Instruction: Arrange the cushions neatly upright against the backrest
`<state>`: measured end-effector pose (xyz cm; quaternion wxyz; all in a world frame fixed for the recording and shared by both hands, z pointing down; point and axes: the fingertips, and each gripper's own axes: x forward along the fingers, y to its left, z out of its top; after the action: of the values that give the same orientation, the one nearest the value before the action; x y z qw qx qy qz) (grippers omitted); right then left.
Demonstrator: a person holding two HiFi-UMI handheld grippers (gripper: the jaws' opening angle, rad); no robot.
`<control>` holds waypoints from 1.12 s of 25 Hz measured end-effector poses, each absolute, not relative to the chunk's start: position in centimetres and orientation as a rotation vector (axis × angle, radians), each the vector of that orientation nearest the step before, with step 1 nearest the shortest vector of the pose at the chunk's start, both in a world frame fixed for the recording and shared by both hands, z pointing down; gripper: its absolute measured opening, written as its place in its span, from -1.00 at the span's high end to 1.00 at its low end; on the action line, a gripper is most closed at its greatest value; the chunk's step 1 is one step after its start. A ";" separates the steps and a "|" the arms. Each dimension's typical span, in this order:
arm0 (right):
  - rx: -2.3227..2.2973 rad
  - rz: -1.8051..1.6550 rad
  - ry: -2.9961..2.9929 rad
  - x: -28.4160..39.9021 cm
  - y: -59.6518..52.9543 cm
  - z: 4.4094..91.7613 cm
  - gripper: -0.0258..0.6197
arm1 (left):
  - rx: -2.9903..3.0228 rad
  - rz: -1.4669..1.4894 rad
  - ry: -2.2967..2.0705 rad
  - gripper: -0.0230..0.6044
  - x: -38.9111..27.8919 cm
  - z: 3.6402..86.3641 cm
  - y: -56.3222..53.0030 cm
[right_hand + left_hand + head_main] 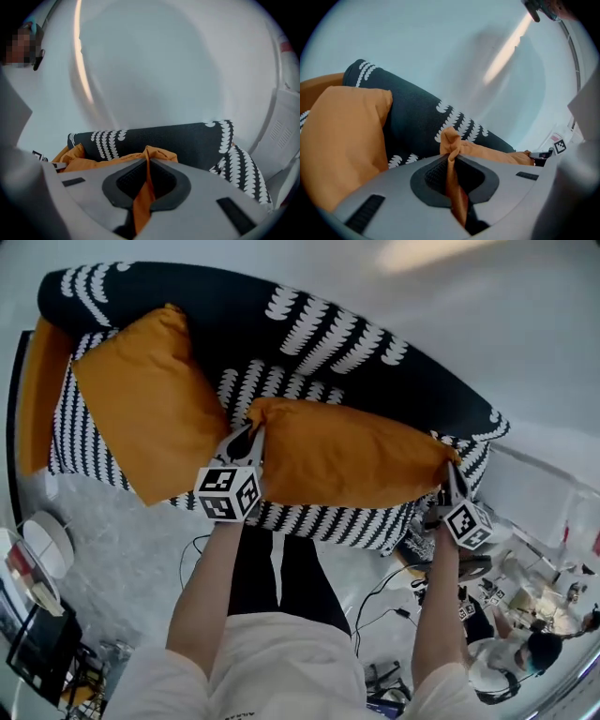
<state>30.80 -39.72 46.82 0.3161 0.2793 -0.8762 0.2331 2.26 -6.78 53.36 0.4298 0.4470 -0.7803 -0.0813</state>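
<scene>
Round white object [47,542] on grey floor [122,559], black cables [375,592], seated person [506,667] lower right, pale wall [178,70]

Bright, even room light; strong fisheye bending and dark corners; streaky glare overhead.

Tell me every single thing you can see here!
Held orange fabric cushion: one, orange, lifted by two corners over the seat.
Other orange fabric cushions: two, orange, one leaning on the backrest, one at the sofa's left end.
Black-and-white patterned fabric sofa: one, against the pale wall.
Grey floor: one, in front of the sofa.
Second person: one, bottom right corner.
Left hand-held gripper: one, grey, shut on the held cushion's left corner.
Right hand-held gripper: one, grey, shut on its right corner.
</scene>
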 end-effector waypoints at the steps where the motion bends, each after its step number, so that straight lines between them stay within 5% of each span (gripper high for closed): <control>1: 0.749 0.632 -2.316 31.8 -39.6 46.7 0.81 | 1.133 -0.194 -1.953 0.81 2.6 53.0 -7.2; 18: 0.915 0.843 -2.493 41.9 -44.3 41.1 0.82 | 1.362 -0.099 -2.041 0.82 5.8 43.7 -18.5; 28: 0.905 0.857 -2.468 45.2 -49.0 43.1 0.82 | 1.349 -0.061 -1.989 0.81 9.1 45.4 -23.0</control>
<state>45.24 -49.03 43.07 0.1871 0.3217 -0.8768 0.3044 9.07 -22.99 45.39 0.3607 0.5234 -0.7716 -0.0235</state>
